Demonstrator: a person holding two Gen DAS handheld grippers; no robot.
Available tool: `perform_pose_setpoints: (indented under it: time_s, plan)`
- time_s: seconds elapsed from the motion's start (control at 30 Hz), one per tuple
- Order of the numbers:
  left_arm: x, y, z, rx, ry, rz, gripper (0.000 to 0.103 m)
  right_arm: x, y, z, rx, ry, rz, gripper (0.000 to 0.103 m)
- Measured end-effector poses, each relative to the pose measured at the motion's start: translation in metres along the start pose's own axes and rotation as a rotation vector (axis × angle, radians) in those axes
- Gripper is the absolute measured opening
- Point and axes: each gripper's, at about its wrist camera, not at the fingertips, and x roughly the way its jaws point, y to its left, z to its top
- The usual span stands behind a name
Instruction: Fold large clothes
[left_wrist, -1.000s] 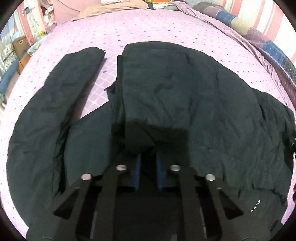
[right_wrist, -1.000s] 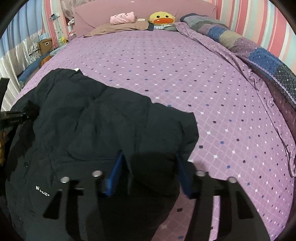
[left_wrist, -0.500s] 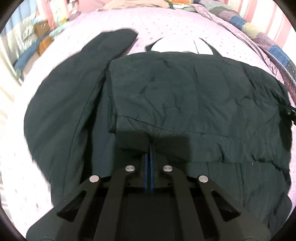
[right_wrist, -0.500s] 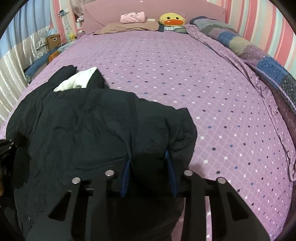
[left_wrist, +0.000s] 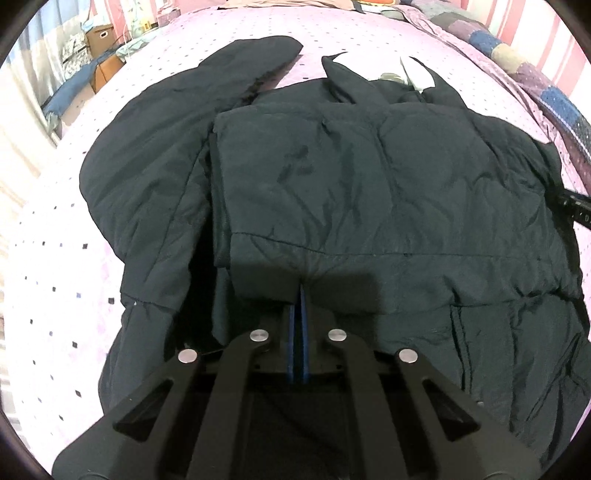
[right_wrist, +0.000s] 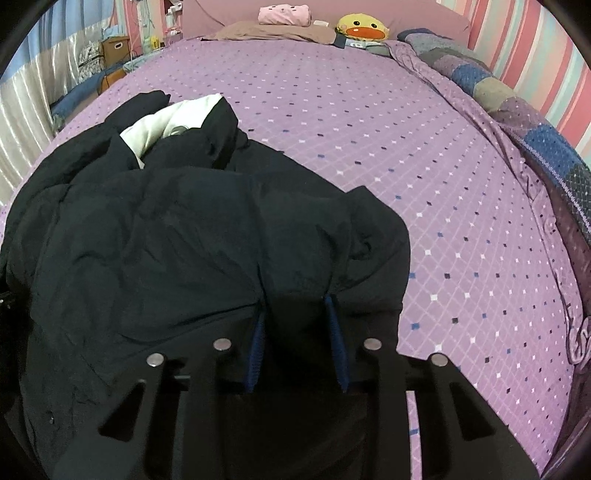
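A large dark padded jacket (left_wrist: 369, 184) lies on the purple bed, its lower part doubled over toward the collar. One sleeve (left_wrist: 166, 129) stretches out to the left. White lining (left_wrist: 417, 72) shows at the collar. My left gripper (left_wrist: 300, 291) is shut on the hem of the folded layer. In the right wrist view the jacket (right_wrist: 166, 240) fills the left half, with the white lining (right_wrist: 162, 125) at its far end. My right gripper (right_wrist: 295, 306) has a thick bunch of the jacket's edge pressed between its blue pads.
The purple dotted sheet (right_wrist: 369, 129) stretches far and right of the jacket. A patchwork quilt (right_wrist: 517, 103) lines the right side. A duck plush (right_wrist: 364, 27) and a pink bundle (right_wrist: 284, 14) sit at the headboard. A cardboard box (right_wrist: 114, 46) stands off the left edge.
The left jaws went from apart to shut on the hem and carried the folded layer toward the collar. The right jaws narrowed on the fold. The white lining came into view.
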Motion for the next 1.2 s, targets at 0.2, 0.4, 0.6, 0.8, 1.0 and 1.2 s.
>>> perform_pose_setpoints:
  time_s: [0.2,0.4,0.6,0.8,1.0,1.2]
  plan:
    - [-0.02,0.012,-0.006,0.016,-0.02,0.025,0.022,-0.026,0.001,0.002,0.006,-0.034,0.023,0.057]
    - [-0.048,0.028,0.0,0.01,-0.098,0.093,0.088,-0.034,0.015,0.005,-0.017,-0.054,0.018,0.065]
    - [-0.05,0.074,0.018,-0.037,-0.091,0.123,0.088,-0.024,0.03,0.005,-0.005,-0.055,0.022,0.072]
    - [-0.017,0.111,0.054,-0.047,-0.028,0.131,0.08,-0.019,0.046,0.007,-0.025,-0.069,0.038,0.077]
    - [0.016,0.115,0.066,0.001,0.049,0.127,0.064,-0.011,0.051,0.009,-0.03,-0.058,0.039,0.077]
    - [0.028,0.096,0.076,0.06,0.052,0.187,0.059,-0.005,0.057,0.007,-0.041,-0.047,0.023,0.077]
